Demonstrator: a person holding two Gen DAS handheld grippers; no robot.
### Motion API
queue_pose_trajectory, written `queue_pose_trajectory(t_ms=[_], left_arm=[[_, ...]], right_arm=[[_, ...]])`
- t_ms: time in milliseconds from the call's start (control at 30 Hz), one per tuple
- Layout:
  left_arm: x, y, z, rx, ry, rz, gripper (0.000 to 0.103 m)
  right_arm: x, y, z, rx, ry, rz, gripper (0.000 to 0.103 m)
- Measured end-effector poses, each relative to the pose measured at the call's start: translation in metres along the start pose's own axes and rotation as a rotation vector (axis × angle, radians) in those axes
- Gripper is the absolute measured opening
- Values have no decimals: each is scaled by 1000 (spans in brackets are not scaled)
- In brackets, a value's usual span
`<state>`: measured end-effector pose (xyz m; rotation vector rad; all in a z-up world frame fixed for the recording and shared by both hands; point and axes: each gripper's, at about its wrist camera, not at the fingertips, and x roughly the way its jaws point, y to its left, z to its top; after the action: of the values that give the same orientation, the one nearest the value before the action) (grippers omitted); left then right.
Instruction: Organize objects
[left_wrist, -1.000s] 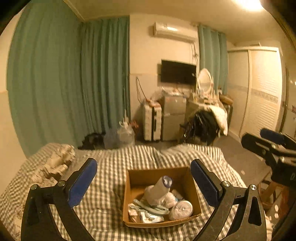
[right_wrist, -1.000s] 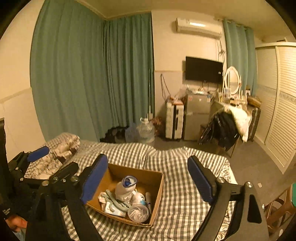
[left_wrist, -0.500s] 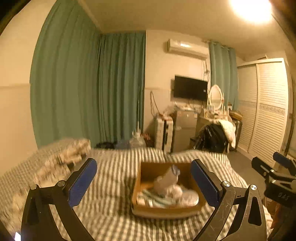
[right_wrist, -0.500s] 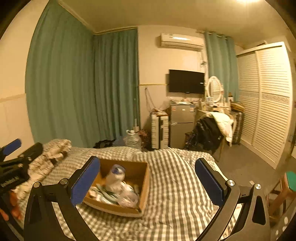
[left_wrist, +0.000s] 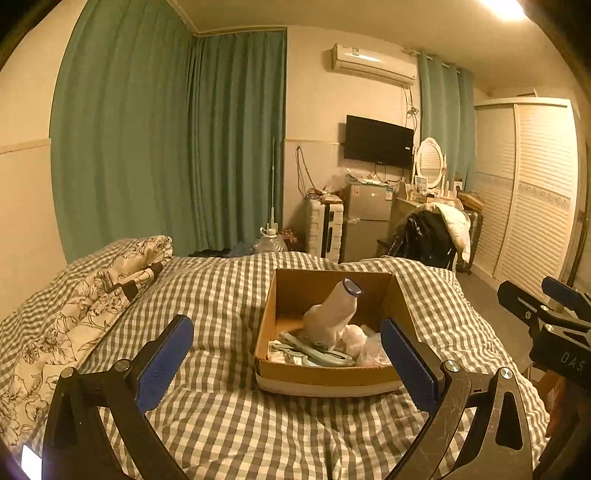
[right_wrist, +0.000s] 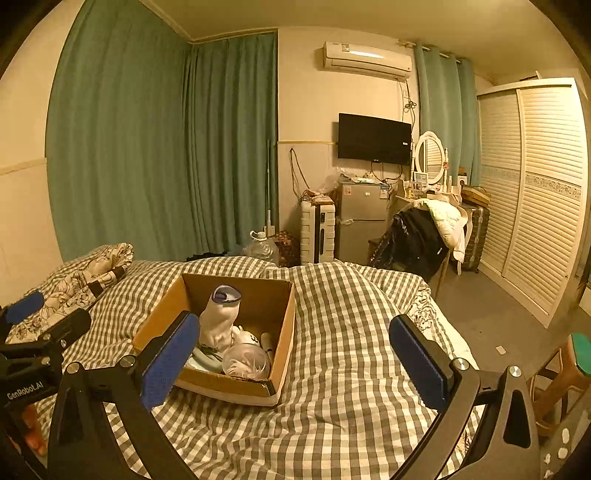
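Note:
An open cardboard box (left_wrist: 291, 374) (right_wrist: 283, 332) sits on the checked bed. Inside it a white sock-like roll with a dark rim (left_wrist: 334, 314) (right_wrist: 219, 319) stands upright, with pale green straps (left_wrist: 314, 352) and a clear round lid or bag (right_wrist: 246, 363) beside it. My left gripper (left_wrist: 286, 363) is open and empty, held just in front of the box. My right gripper (right_wrist: 295, 363) is open and empty, above the bed to the right of the box. Each gripper shows at the edge of the other's view.
A floral pillow or quilt (left_wrist: 85, 295) lies at the bed's left. Beyond the bed stand green curtains, a suitcase (right_wrist: 317, 230), a small fridge (right_wrist: 360, 221), a chair with clothes (right_wrist: 417, 232) and a slatted wardrobe (right_wrist: 535, 192). A wooden stool (right_wrist: 565, 373) is at right.
Both cameras have tilted up and drawn back lower toward the bed. The box now sits farther ahead between the fingers. Both grippers stay open.

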<state>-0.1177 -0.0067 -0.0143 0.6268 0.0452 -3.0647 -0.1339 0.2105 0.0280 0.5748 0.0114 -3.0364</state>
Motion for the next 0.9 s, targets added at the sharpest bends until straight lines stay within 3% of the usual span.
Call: queue_pose_trajectory(t_ms=[900], left_arm=[[-2, -2, 0, -5, 18, -12, 103]], right_arm=[[3, 6, -2, -21, 20, 5, 103]])
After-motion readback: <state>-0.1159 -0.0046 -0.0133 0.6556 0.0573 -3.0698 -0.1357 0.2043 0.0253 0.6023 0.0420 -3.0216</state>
